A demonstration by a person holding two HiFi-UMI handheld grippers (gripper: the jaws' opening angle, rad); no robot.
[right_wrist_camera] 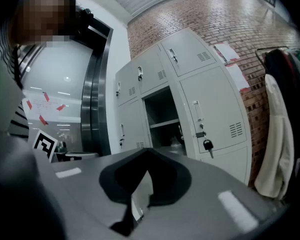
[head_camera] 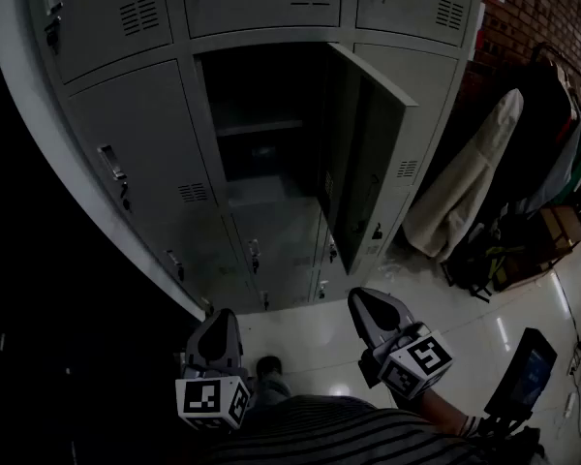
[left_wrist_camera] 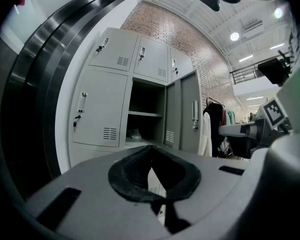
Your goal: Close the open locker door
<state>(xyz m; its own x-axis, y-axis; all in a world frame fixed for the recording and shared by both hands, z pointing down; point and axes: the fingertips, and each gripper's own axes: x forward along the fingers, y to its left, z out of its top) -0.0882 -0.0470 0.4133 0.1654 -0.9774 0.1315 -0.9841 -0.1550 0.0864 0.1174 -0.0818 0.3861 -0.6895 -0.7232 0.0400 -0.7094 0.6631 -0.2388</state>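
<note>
The grey locker bank fills the upper half of the head view. One middle compartment [head_camera: 261, 134] stands open, dark inside, with a shelf. Its door [head_camera: 366, 158] swings out to the right, roughly square to the bank. My left gripper [head_camera: 222, 316] and right gripper [head_camera: 360, 297] hover low over the floor, well short of the lockers, both shut and empty. In the left gripper view the shut jaws [left_wrist_camera: 151, 150] point at the open compartment [left_wrist_camera: 144, 115] and the door [left_wrist_camera: 184, 111]. The right gripper view shows its shut jaws [right_wrist_camera: 146, 152] below the door's outer face [right_wrist_camera: 210, 115], with a key hanging in the lock [right_wrist_camera: 208, 145].
A clothes rack with a beige coat [head_camera: 470, 177] and dark garments stands right of the lockers, against a brick wall. Bags and boxes [head_camera: 523, 245] lie on the glossy floor beneath it. A dark screen [head_camera: 529, 371] sits at bottom right. A shoe [head_camera: 268, 366] shows between the grippers.
</note>
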